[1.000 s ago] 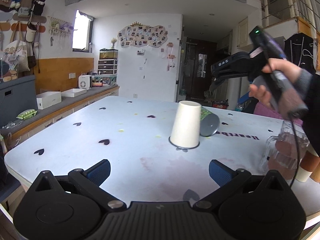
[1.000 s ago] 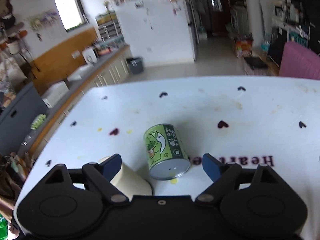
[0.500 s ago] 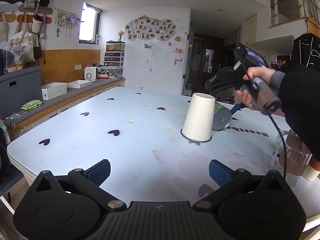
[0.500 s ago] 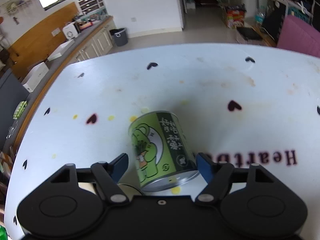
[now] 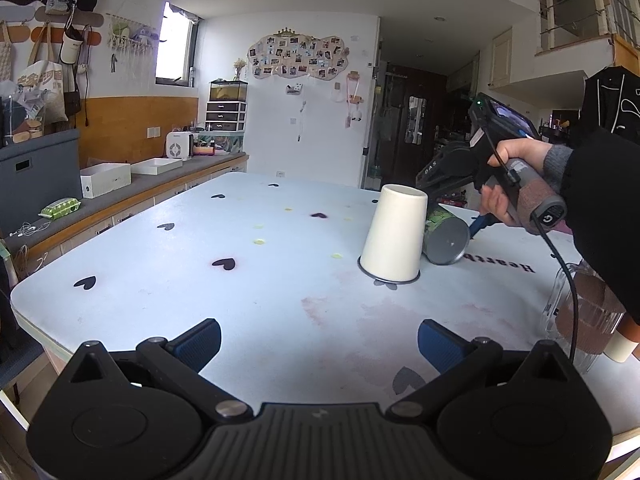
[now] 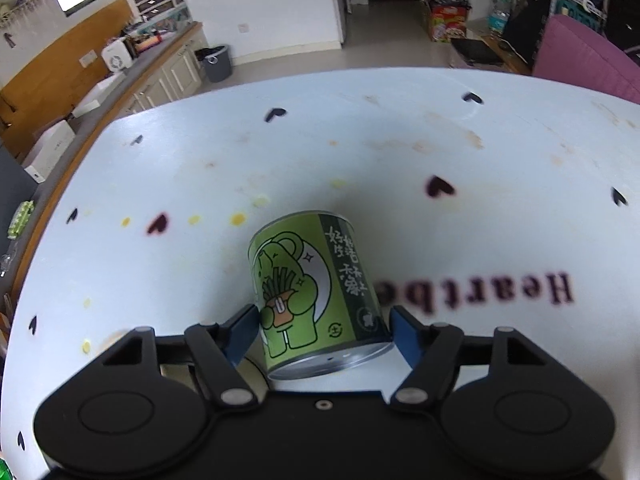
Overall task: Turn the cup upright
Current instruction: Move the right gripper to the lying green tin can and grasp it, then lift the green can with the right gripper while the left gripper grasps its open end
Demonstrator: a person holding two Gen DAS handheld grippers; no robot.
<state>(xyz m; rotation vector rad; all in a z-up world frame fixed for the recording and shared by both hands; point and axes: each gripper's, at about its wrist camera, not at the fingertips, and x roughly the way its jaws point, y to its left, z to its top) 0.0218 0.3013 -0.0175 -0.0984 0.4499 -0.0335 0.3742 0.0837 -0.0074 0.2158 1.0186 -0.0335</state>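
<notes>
One green cup with a cartoon print lies on its side on the pale worktop, its grey base facing the left camera, just beside one cream cup that stands mouth-down. The right claw has its two blue fingers on either side of the green cup near its base, close to its wall; whether they press it cannot be told. One hand holds that tool. The left claw is spread wide with nothing between its fingers, low over the near worktop. One ribbed glass jug stands at the right edge.
</notes>
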